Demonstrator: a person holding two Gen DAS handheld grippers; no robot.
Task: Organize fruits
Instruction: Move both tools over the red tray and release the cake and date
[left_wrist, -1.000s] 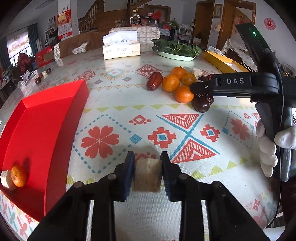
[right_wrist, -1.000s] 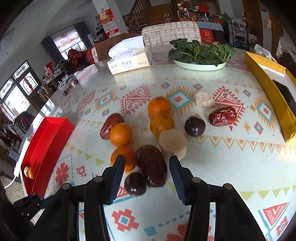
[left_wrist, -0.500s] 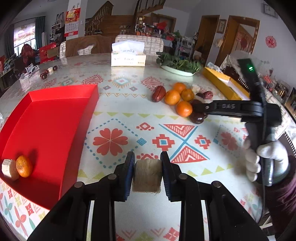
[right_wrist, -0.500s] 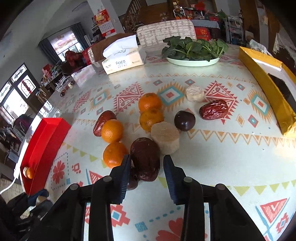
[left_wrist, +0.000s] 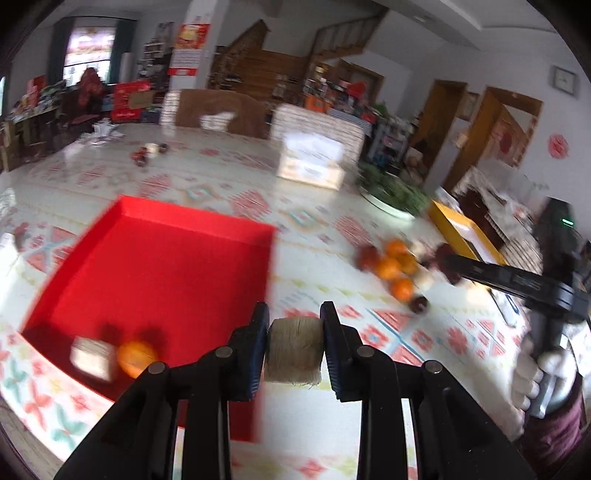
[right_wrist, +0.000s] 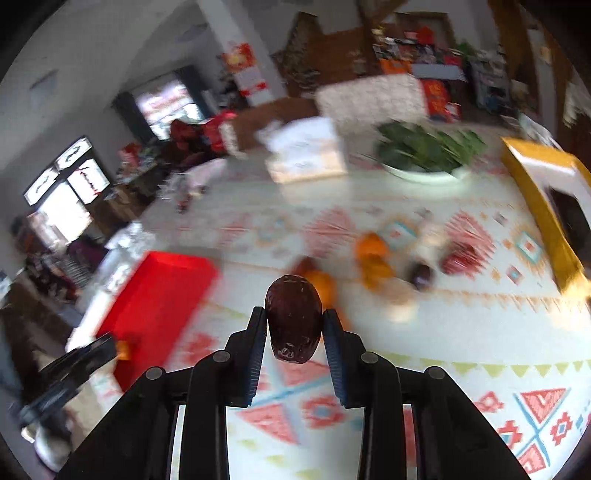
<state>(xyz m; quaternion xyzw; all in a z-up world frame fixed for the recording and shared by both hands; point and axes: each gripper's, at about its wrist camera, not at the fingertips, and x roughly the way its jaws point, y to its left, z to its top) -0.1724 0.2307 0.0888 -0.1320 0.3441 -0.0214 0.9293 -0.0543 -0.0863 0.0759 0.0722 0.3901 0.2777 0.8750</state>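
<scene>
Two tools grip fruit: left tool (left_wrist: 294, 345) clenches a pale fibrous chunk (left_wrist: 294, 350), right tool (right_wrist: 294, 334), closing, a wrinkled dark-red date (right_wrist: 293, 318).

red tray (left_wrist: 155, 254): one; oranges on table (left_wrist: 388, 267): four; orange in tray (left_wrist: 136, 357): one; tissue box (left_wrist: 312, 162): one

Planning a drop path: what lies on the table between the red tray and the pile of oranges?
Only bare patterned tablecloth separates red tray and orange pile, per left wrist view.

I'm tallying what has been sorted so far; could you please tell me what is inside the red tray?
Inside the red tray lie an orange and a pale block near its front edge. The left tool's finger hides the near right corner.
</scene>
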